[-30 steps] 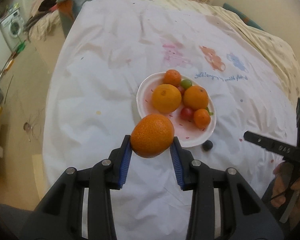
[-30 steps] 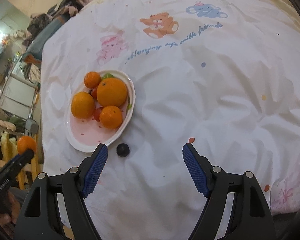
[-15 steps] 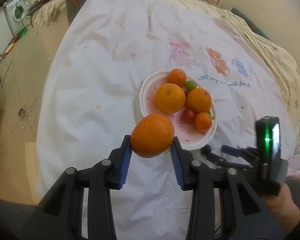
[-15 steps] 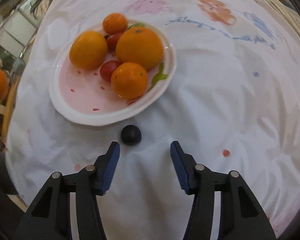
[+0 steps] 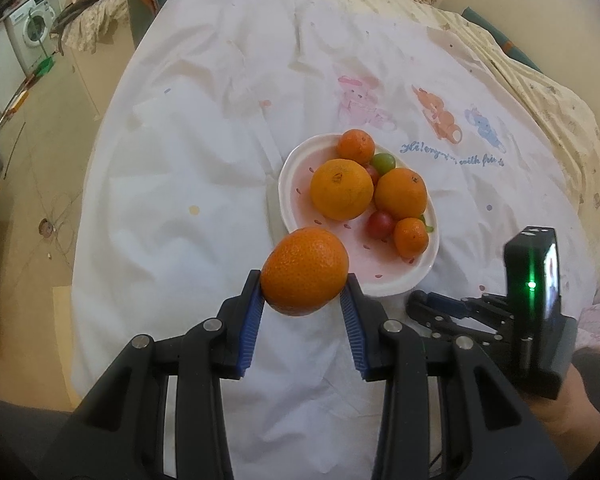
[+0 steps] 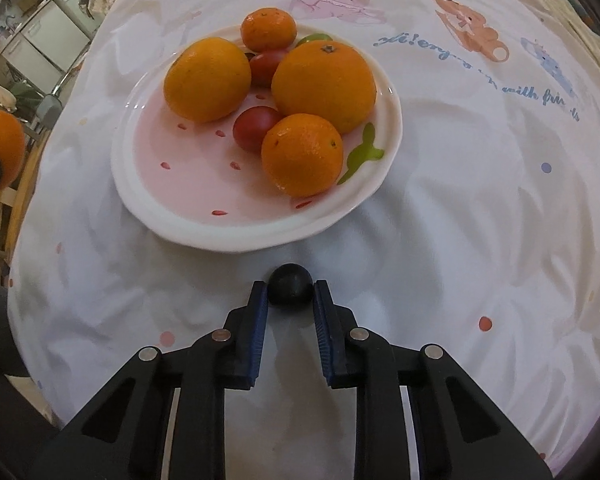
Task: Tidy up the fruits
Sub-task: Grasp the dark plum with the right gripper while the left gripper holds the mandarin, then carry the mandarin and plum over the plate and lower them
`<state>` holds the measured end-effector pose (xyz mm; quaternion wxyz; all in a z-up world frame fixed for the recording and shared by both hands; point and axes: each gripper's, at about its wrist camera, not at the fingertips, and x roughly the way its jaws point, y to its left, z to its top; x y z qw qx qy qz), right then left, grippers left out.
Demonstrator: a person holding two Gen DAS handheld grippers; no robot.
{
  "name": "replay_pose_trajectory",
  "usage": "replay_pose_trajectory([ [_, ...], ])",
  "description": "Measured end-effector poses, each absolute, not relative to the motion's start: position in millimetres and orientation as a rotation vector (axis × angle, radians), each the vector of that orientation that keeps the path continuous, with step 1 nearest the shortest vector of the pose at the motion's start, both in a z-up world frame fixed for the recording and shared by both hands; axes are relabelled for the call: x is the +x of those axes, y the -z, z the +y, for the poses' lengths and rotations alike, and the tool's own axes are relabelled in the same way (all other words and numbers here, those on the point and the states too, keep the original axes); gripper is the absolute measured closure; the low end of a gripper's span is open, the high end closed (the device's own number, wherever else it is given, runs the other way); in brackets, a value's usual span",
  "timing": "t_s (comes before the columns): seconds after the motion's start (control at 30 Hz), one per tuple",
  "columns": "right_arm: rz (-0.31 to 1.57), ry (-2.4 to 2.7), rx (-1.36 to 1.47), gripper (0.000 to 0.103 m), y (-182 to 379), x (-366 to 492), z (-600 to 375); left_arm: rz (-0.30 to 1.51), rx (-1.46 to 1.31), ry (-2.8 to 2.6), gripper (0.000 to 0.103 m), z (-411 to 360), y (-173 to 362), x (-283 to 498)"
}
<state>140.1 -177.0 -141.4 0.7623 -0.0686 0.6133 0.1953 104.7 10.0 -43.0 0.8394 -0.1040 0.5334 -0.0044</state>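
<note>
**Two fruits being gripped beside the plate**

An orange mandarin (image 5: 305, 270) is being held between the blue pads of the left gripper (image 5: 303, 288), which are closed only as far as the fruit's width; it is being kept in the air just before the near rim of the pink-and-white plate (image 6: 220, 236). A small dark round fruit (image 6: 291, 283) is being pinched by the right gripper (image 6: 291, 294), its pads pressed narrowly against both sides of it, while the fruit is lying on the white printed cloth (image 6: 460, 220), near the plate's near rim but apart from it. On the plate, two large oranges (image 6: 324, 84), two smaller mandarins (image 6: 302, 155), two red tomatoes (image 6: 256, 127) and a green fruit (image 5: 383, 162) are being kept together.
</note>
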Motion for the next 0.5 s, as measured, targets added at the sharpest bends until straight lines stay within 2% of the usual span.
replay_pose_trajectory([
  [0.23, 1.33, -0.423, -0.076, 0.079, 124.2, 123.3, -198.2, 1.132, -0.203, -0.011, 0.069, 9.2, 49.6, 105.5],
  [0.5, 1.245, -0.4, 0.046, 0.079, 86.2, 107.3, -243.2, 1.102, -0.159, -0.026, 0.069, 3.7, 49.8, 102.5],
])
